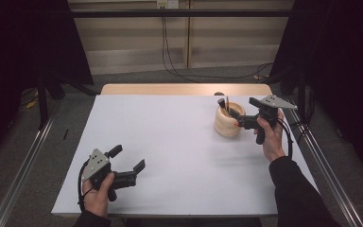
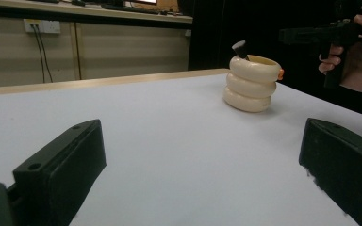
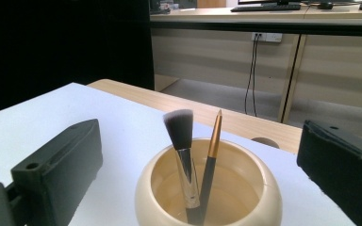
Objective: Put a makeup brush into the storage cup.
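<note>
Jaws of the right gripper (image 1: 235, 119) stand spread wide, nothing between them, just beside the rim of the cream pot (image 1: 228, 122); in the right gripper view that pot (image 3: 207, 188) sits between the jaws with a brush (image 3: 183, 146) and a pen (image 3: 210, 160) leaning inside. Right hand (image 1: 270, 135) holds it level, aimed left, near the counter's (image 1: 179, 142) far right corner. Left gripper (image 1: 127, 163) is spread too, empty, low over the near left counter, well apart from the pot.
</note>
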A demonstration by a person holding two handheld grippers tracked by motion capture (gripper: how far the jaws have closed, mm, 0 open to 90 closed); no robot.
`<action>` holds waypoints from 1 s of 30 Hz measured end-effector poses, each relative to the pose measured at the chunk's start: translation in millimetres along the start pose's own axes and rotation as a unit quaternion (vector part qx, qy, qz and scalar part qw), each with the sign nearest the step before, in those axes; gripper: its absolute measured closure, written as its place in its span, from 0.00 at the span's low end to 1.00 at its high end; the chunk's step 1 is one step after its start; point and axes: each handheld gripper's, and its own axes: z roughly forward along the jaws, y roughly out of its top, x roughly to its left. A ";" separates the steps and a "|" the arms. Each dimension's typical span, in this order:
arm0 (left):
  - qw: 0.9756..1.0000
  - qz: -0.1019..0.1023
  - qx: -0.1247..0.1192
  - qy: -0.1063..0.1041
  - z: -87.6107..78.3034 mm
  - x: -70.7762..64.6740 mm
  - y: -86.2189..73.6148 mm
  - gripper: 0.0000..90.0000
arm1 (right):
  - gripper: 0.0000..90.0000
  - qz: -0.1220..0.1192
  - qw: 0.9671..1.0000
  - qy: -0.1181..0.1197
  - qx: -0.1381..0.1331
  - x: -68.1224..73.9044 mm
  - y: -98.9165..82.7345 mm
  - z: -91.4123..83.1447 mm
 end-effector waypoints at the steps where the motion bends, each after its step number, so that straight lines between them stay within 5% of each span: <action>1: 1.000 0.001 0.001 -0.003 -0.1 0.5 -0.3 0.01 | 0.00 -0.003 1.000 0.002 0.000 -0.1 0.2 -1.9; 12: 1.000 0.000 -0.001 0.004 -3.8 1.7 -0.7 0.01 | 0.00 -0.010 1.000 -0.012 -0.008 3.3 -0.2 -20.0; 30: 1.000 0.005 -0.009 0.005 -9.4 1.0 0.6 0.01 | 0.00 -0.017 0.999 -0.033 -0.018 29.1 -9.5 -46.9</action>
